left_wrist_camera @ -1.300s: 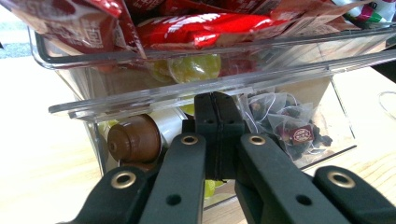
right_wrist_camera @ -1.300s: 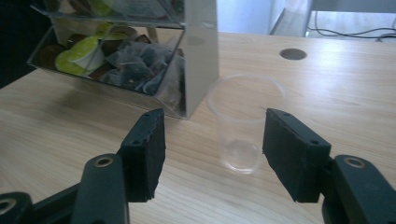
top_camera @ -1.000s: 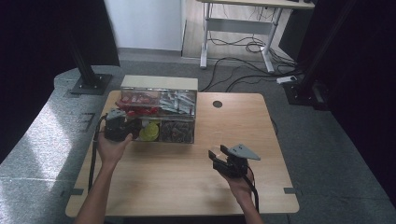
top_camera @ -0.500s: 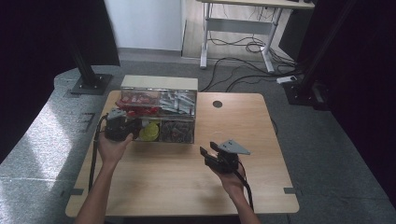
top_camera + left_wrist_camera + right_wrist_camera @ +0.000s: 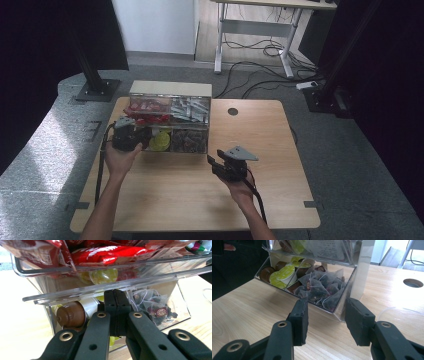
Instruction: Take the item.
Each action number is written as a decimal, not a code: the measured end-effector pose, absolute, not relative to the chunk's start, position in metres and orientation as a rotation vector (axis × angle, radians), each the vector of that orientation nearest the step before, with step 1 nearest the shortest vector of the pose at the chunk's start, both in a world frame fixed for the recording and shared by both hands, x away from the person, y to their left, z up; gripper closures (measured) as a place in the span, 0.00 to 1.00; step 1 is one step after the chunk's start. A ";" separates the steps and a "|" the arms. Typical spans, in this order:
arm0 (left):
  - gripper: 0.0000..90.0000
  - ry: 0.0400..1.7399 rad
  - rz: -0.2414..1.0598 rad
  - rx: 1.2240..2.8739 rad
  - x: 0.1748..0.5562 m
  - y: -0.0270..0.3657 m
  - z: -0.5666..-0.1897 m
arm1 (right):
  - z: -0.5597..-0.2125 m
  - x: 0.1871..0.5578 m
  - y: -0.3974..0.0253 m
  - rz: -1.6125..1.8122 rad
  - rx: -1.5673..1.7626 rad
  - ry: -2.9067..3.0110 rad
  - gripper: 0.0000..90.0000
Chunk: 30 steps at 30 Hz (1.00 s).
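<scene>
Table: a light wooden tabletop [image 5: 280, 150] with a round cable hole [image 5: 232, 111] toward its far edge.
Organizer: a clear plastic two-tier box [image 5: 170, 122] stands on the far left part of the table, upper tier over an open lower bin.
Upper tier: red foil packets [image 5: 105, 251] on one side, pale sachets [image 5: 190, 107] on the other.
Lower bin: brown and lime-lidded coffee capsules [image 5: 283, 272] lie beside mesh pyramid tea bags [image 5: 319, 287].
Left gripper [image 5: 115, 296]: held at the organizer's left front; its black jaws are pressed together, nothing visible between them, tips right at the clear front lip below the upper tier.
Right gripper [image 5: 325, 312]: held above bare table in front of the organizer's right side; jaws spread wide and empty, aimed at the tea-bag corner, apart from the box.
</scene>
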<state>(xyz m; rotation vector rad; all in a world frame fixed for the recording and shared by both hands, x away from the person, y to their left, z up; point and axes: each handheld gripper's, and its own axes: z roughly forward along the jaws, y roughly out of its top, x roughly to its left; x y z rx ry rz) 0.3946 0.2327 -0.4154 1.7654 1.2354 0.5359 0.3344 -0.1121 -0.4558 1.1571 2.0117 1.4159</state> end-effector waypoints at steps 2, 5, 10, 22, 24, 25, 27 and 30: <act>1.00 1.235 0.536 1.766 0.395 0.233 -0.415 | -0.456 0.336 -0.110 1.416 1.157 2.016 0.59; 1.00 1.235 0.535 1.766 0.395 0.233 -0.415 | -0.457 0.338 -0.106 1.414 1.153 2.024 0.59; 1.00 1.235 0.535 1.766 0.395 0.233 -0.415 | -0.457 0.341 -0.102 1.410 1.152 2.030 0.59; 1.00 1.236 0.535 1.775 0.395 0.233 -0.414 | -0.462 0.349 -0.089 1.407 1.152 2.051 0.59; 1.00 1.236 0.534 1.775 0.395 0.233 -0.414 | -0.462 0.349 -0.088 1.406 1.151 2.052 0.59; 1.00 1.236 0.533 1.775 0.395 0.233 -0.414 | -0.463 0.351 -0.086 1.405 1.148 2.054 0.60; 1.00 1.236 0.533 1.775 0.395 0.233 -0.414 | -0.463 0.352 -0.084 1.405 1.148 2.056 0.60; 1.00 1.235 0.534 1.775 0.395 0.233 -0.414 | -0.464 0.354 -0.080 1.401 1.144 2.060 0.60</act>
